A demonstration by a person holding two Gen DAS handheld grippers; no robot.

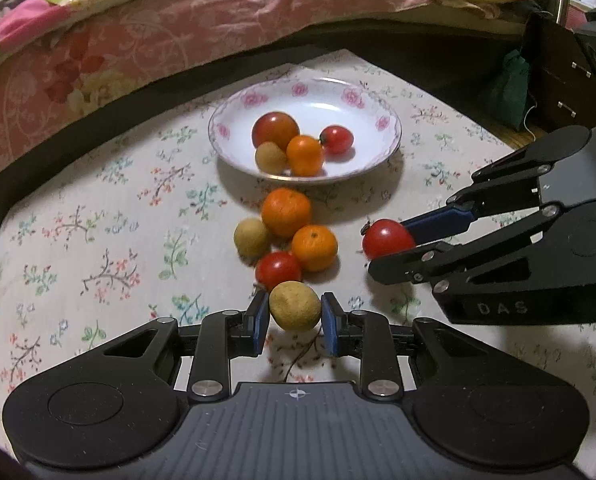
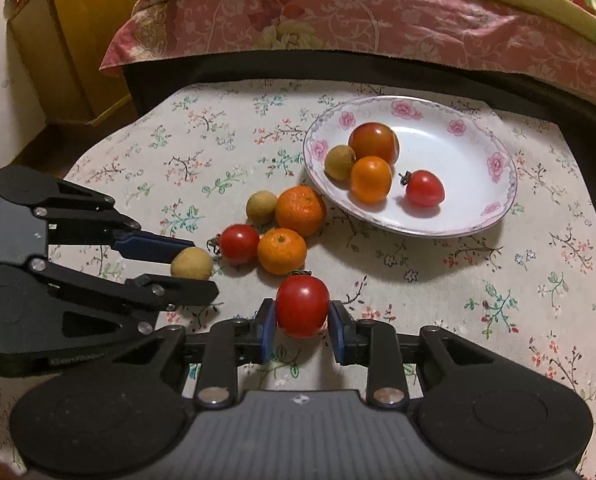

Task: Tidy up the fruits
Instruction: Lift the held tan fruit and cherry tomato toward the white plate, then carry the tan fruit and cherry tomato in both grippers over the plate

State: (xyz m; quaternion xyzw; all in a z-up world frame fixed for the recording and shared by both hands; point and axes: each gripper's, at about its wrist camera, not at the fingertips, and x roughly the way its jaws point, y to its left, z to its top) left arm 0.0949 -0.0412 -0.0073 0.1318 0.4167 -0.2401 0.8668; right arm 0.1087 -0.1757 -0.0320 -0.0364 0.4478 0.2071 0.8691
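Observation:
My left gripper [image 1: 294, 315] is shut on a tan round fruit [image 1: 293, 305], just above the flowered cloth. In the right wrist view this gripper [image 2: 200, 269] comes in from the left with the same tan fruit [image 2: 191, 263]. My right gripper [image 2: 302, 318] is shut on a red tomato [image 2: 302, 304], seen from the left wrist as the tomato [image 1: 386, 238] to the right. Between them lie two mandarins [image 1: 285, 212], a tan fruit [image 1: 251, 237] and a tomato [image 1: 277, 270]. Behind them stands a white flowered plate [image 1: 318, 100] with several fruits.
The flowered cloth [image 1: 97, 220] covers a small table whose far edge runs close behind the plate. A bed with pink floral bedding [image 1: 157, 40] stands beyond it. A wooden cabinet [image 2: 69, 40] is at the back left, dark furniture [image 1: 558, 80] at the right.

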